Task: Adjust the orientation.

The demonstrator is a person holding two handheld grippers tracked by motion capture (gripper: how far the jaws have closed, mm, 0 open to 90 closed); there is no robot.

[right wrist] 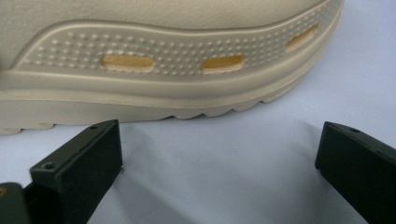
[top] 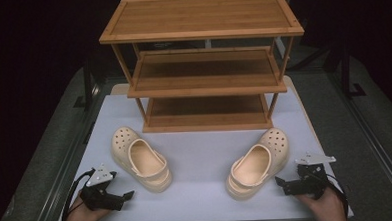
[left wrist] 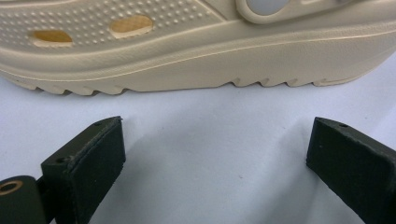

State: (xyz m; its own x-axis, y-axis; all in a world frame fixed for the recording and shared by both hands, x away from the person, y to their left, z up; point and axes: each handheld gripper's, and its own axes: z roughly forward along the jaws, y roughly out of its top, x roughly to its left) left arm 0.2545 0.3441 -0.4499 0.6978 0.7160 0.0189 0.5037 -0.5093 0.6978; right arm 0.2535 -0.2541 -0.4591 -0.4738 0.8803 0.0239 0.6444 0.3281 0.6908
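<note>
Two cream foam clogs lie on the white table (top: 198, 200) in front of the wooden rack (top: 204, 65): the left clog (top: 141, 159) sits just ahead of my left gripper (top: 129, 195), toe angled away toward the rack, and the right clog (top: 259, 163) sits just beside my right gripper (top: 278, 179), toe likewise pointing up and outward. They are well apart from each other, both upright on their soles, both short of the rack's bottom shelf (top: 207, 121). I judge them light and springy, the thick ridged sole stiff enough to keep its shape, the upper wall softer and likely to dent under a squeeze; the dimpled side band should give my pads some bite, while the smooth foam above it looks slicker. In the left gripper view my jaws stand spread wide with bare table between them, the clog's side wall and sole edge close ahead but not touching. The right gripper view shows the same: jaws wide apart, empty, facing the vented side of the other clog. I would take each one across the heel rim or the side wall near the opening, where there is an edge thin enough to pinch, rather than across the full sole. Behind, the rack's three shelves are bare.
</note>
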